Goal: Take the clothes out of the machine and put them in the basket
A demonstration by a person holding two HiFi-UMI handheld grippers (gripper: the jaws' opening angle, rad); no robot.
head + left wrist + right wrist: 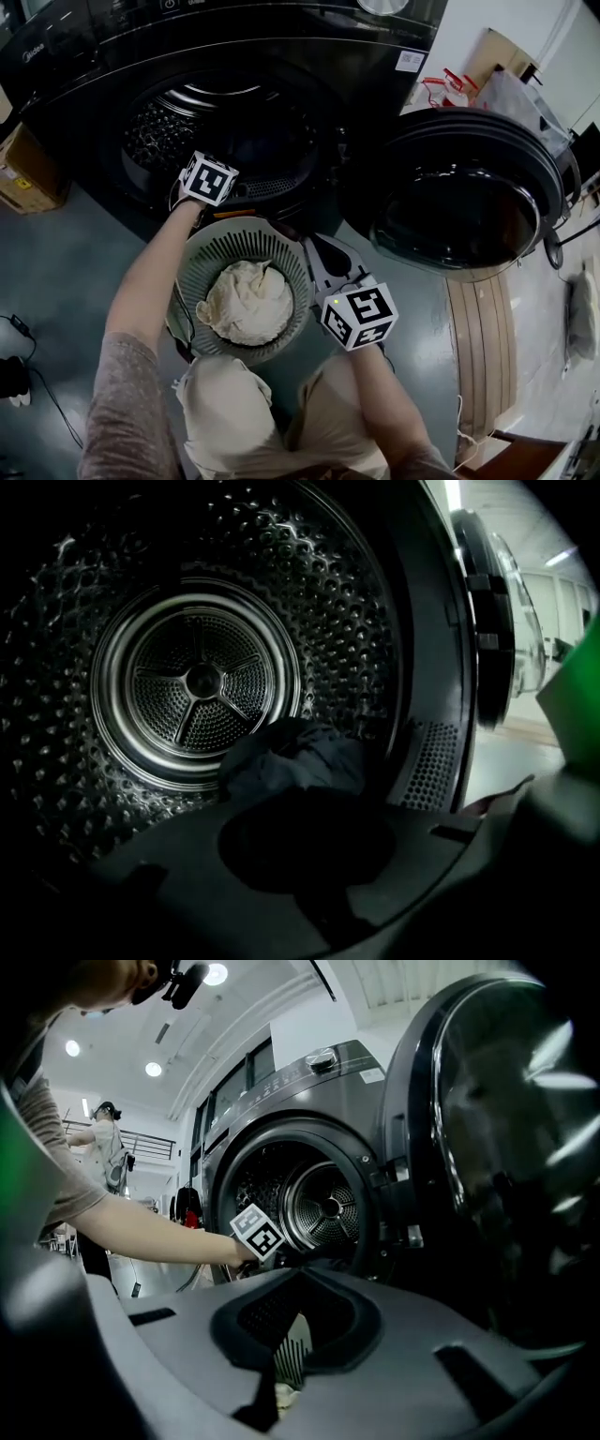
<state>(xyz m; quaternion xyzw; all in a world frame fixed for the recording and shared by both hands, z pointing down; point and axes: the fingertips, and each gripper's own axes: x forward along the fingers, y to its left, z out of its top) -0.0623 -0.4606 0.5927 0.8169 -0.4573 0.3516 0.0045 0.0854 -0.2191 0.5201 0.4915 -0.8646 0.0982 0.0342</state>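
Extraction: left gripper (305,846) closed on dark crumpled garment (295,761) in perforated steel drum (202,682), ready for withdrawal; right gripper (319,255) clamped on grey slotted basket (202,272) rim, apparently steadying it.

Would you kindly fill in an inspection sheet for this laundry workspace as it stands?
Surface: dark floor; wooden strip at right.
Job's things: machine with door swung open; dark garment in drum; basket holding cream cloth.
Clutter: cardboard box beside the machine.
Grippers: left gripper reaches into the drum, fingers closed, apparently on the dark garment; right gripper closed on the basket rim.
Cables: black cable on the floor at left.
Surroundings: another person stands in the background.
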